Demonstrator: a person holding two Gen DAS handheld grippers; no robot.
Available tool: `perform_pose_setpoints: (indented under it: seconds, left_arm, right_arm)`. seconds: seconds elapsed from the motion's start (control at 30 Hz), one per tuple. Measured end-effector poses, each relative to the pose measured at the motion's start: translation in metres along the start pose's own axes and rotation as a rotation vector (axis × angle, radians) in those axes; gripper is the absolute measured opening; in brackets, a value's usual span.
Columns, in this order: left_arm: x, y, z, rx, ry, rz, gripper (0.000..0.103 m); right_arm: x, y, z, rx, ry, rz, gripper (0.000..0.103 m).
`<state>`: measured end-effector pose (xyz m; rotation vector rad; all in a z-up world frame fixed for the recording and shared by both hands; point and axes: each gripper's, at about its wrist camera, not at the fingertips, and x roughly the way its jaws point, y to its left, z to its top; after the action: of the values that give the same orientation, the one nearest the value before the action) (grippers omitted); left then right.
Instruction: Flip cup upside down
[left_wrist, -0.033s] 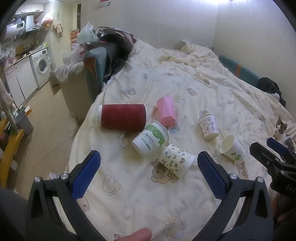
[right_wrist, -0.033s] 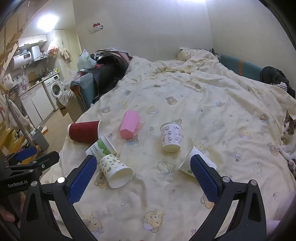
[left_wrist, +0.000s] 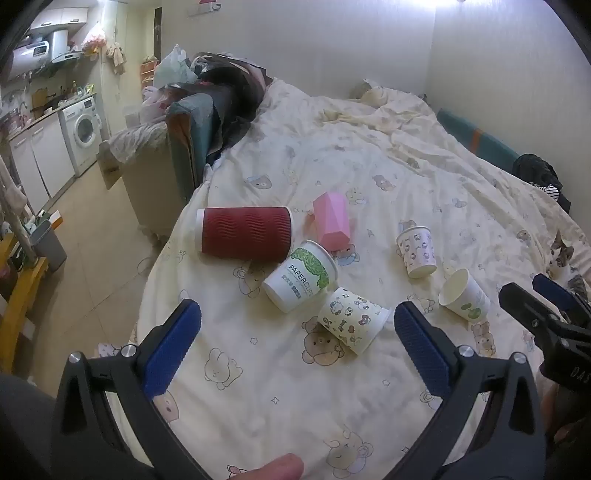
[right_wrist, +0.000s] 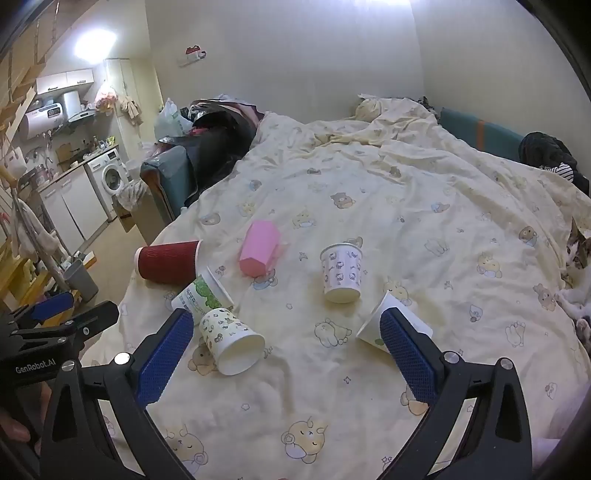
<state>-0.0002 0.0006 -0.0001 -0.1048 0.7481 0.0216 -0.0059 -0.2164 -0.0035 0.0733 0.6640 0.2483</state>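
**Cups scattered, nothing gripped**

Your left gripper and right gripper hover with jaws spread, empty. The cartoon cup lies sideways near the bed's near edge; soft bedding could let it roll or crush when you pinch.

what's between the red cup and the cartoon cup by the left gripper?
The PAPERCUP cup, on its side, lies between the red cup and the cartoon cup. Left wrist view shows it best.

"PAPERCUP" on white-green cup; "GenRobot.AI" on left hand-held gripper.
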Motion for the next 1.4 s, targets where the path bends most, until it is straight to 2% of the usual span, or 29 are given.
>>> perform_pose_setpoints:
  seconds: [1.4]
  left_arm:
    - [-0.0043,-0.0003,0.0043,0.008,-0.010,-0.001,0.103]
  right_arm:
    - [0.0020,0.0009,-0.0018,0.007,0.008,0.017,0.103]
